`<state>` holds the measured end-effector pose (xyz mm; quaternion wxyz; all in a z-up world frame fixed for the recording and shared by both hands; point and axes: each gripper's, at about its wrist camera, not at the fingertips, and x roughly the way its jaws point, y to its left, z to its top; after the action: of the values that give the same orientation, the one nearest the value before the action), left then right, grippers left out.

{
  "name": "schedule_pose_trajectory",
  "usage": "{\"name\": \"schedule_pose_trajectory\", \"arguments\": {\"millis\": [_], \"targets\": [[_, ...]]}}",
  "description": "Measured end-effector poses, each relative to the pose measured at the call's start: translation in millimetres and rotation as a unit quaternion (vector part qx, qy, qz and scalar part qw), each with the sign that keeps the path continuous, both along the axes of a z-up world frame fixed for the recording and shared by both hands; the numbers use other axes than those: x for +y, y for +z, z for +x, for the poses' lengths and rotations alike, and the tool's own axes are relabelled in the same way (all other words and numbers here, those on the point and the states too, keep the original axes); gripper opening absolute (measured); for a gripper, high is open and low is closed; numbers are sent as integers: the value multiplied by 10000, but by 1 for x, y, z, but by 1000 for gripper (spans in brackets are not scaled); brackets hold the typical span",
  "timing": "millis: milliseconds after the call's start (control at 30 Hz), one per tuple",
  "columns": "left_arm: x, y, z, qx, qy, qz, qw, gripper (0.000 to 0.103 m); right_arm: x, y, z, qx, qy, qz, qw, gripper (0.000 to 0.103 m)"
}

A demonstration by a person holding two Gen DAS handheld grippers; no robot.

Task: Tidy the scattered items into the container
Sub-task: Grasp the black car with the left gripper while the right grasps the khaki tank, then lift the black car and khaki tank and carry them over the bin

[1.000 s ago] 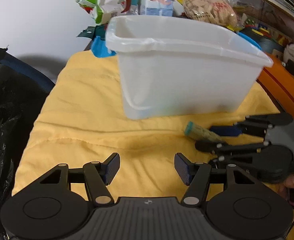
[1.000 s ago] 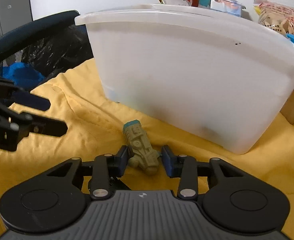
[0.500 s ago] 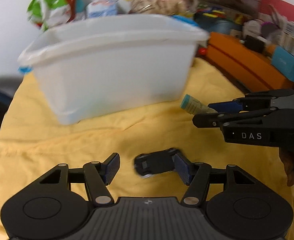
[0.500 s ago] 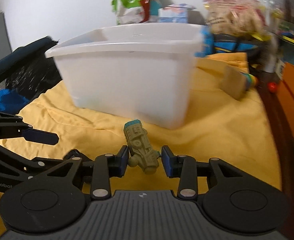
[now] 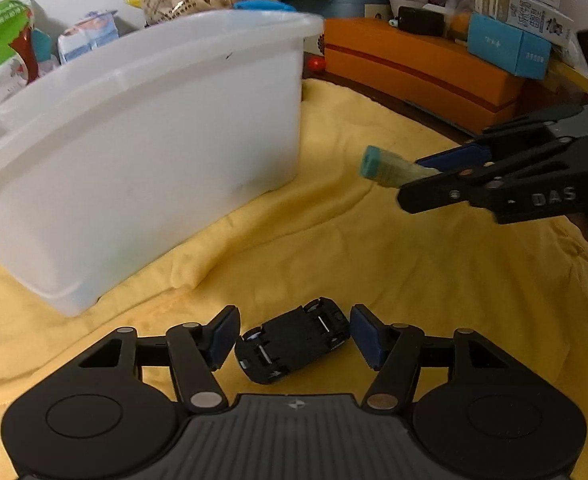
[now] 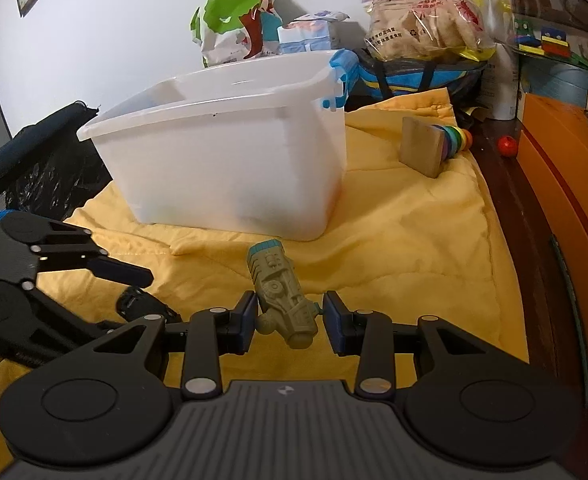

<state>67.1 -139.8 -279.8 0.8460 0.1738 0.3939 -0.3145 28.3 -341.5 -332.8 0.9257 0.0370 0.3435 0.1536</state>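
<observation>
A black toy car (image 5: 294,344) lies upside down on the yellow cloth (image 5: 373,260), in front of the white plastic bin (image 5: 134,140). My left gripper (image 5: 294,334) straddles the car. Its jaws are closing, with a narrow gap left at each pad. To the right, my right gripper (image 5: 413,182) is shut on an olive-green toy with a teal cap (image 5: 385,166). In the right wrist view that green toy (image 6: 280,292) sits tilted between the pads of the right gripper (image 6: 290,316), above the cloth and short of the bin (image 6: 222,168). The car (image 6: 142,304) shows partly under the left gripper's fingers (image 6: 126,272).
A wooden block with coloured rings (image 6: 421,146) lies on the cloth right of the bin, with a red ball (image 6: 507,145) beyond it. An orange box (image 5: 421,64) borders the right side. Snack bags (image 6: 238,16) stand behind the bin, and a black bag (image 6: 46,160) lies at the left.
My left gripper swung right and came down around the black car. My right gripper lifted the green toy off the cloth and drew back from the bin.
</observation>
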Motion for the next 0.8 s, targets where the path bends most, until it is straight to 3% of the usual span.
{"name": "schedule_pose_trajectory", "arguments": {"millis": [167,267,300,367,633,800], "targets": [[6,-2,6,359,-287,-105,9989,59,-3,0,-4,8,-10,34,10000,40],[8,-5,-1,416,-342,30,9985,49,-1,0,-5,13,-13,63,10000,40],[9,-5,-2,420,-302,23,9987,40,-1,1,-5,3,-9,77,10000,40],[14,-4,-5,469,-165,-53,9987,31,2,2,-5,-21,4,88,10000,40],[20,-5,-7,508,244,-302,9980,31,12,4,-5,-46,82,70,9999,40],[35,16,-14,393,547,-515,9964,31,21,14,-10,-161,138,43,9998,40]]}}
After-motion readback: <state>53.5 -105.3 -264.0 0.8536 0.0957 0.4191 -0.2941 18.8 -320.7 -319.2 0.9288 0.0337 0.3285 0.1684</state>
